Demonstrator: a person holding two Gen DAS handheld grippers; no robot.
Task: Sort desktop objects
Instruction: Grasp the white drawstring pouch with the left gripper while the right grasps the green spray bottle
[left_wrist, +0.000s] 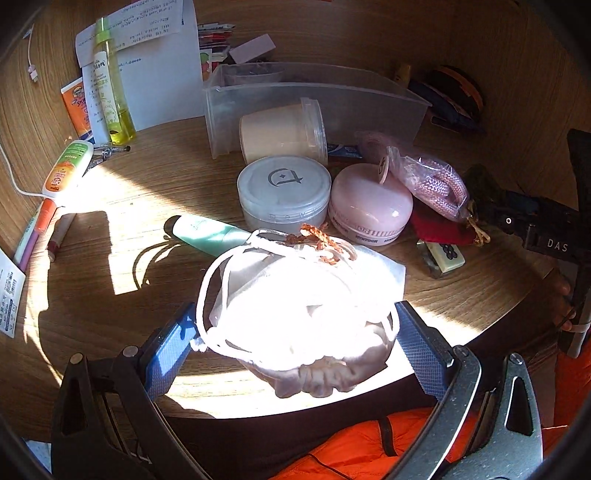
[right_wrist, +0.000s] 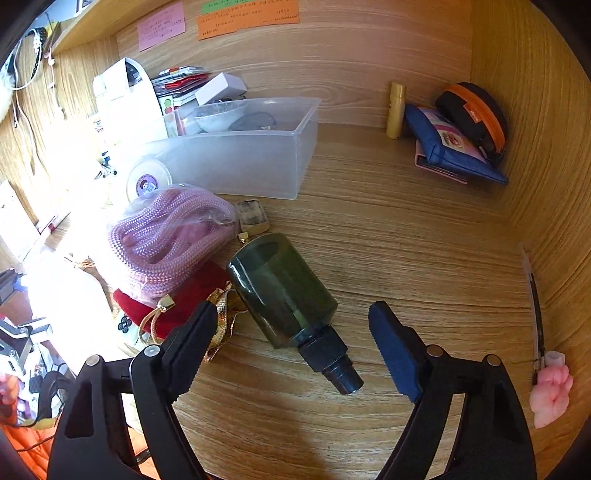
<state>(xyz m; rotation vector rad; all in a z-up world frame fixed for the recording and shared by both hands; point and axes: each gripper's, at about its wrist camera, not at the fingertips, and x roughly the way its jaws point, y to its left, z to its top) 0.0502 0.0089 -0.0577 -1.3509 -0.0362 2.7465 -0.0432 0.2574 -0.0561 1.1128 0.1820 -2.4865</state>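
My left gripper (left_wrist: 295, 325) has its jaws around a white drawstring pouch (left_wrist: 303, 314) near the desk's front edge, the blue pads against its sides. Behind the pouch lie a green tube (left_wrist: 207, 234), a grey round tin (left_wrist: 283, 192) and a pink round case (left_wrist: 369, 206). My right gripper (right_wrist: 295, 321) is open over a dark green bottle (right_wrist: 284, 291) that lies on its side, its black cap toward me, between the fingers without touching them. A bag of pink rope (right_wrist: 166, 236) and a red pouch (right_wrist: 173, 302) lie to its left.
A clear plastic bin (right_wrist: 258, 155) stands at the back with a bowl inside. A beige tub (left_wrist: 280, 133) lies in front of it. Pouches (right_wrist: 454, 144) and a yellow tube (right_wrist: 396, 109) sit at the back right corner. Bottles, tubes and pens (left_wrist: 70, 166) lie at the left.
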